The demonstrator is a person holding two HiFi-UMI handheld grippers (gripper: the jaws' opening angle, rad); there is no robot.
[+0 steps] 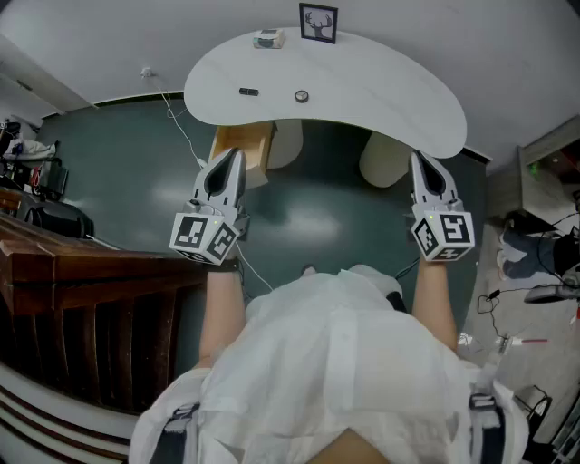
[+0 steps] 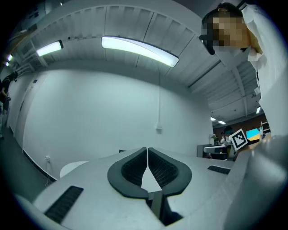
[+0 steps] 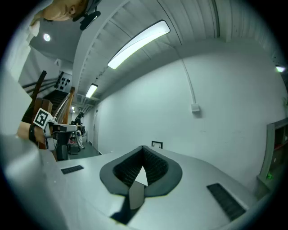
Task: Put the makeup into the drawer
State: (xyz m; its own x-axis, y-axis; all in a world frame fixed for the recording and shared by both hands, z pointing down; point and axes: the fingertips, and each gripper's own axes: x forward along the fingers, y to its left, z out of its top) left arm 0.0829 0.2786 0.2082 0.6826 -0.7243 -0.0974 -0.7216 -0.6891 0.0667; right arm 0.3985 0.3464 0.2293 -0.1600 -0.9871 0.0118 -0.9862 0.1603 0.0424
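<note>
Head view shows the task not yet begun — left gripper and right gripper both hover clenched and empty, short of the one white table. The likely makeup lies there: one dark piece, one round piece. The next move calls for parted jaws — what looks like one wooden drawer waits beneath.

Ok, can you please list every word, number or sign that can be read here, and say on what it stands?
No word or number can be read in any view.
Left marker cube and right marker cube: black-and-white square patterns, no letters.
Framed picture on the table: a deer head, no text.
Small box beside it: any print too small to read.
</note>
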